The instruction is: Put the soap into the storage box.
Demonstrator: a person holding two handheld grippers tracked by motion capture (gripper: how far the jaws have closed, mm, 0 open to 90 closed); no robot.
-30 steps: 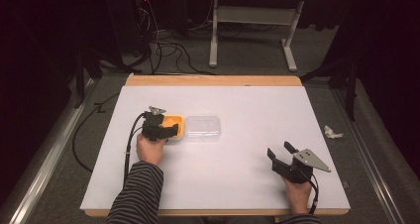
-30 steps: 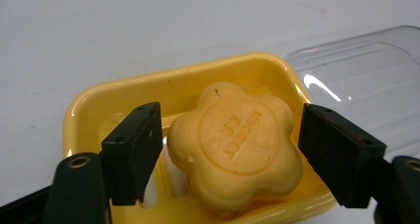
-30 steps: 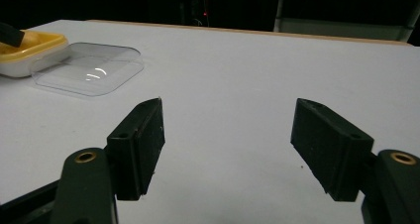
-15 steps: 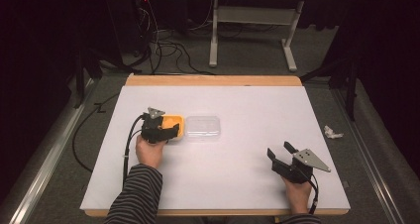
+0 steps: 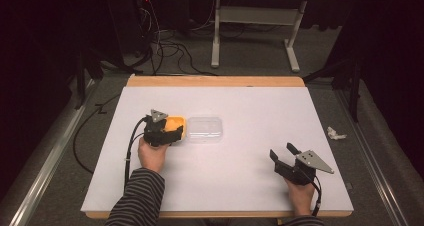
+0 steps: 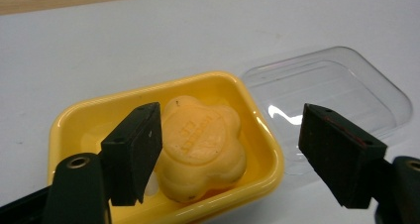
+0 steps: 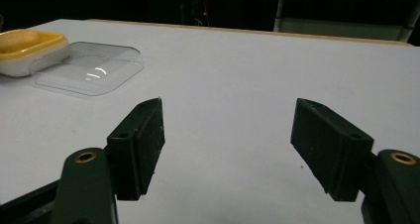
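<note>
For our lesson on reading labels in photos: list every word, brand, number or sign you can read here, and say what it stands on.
Embossed lettering on top of the flower-shaped soap in the yellow dish: raised letters show, but they are too blurred to read.
Clear lid: no text.
Left gripper and right gripper: no text.

— Where is there room?
— Bare table (image 5: 250, 186) lies between the two hand-held grippers — open all the way.
— Any obstacles?
— The clear lid (image 5: 204, 129) sits just beside the yellow dish (image 5: 176, 126), blocking that side.
</note>
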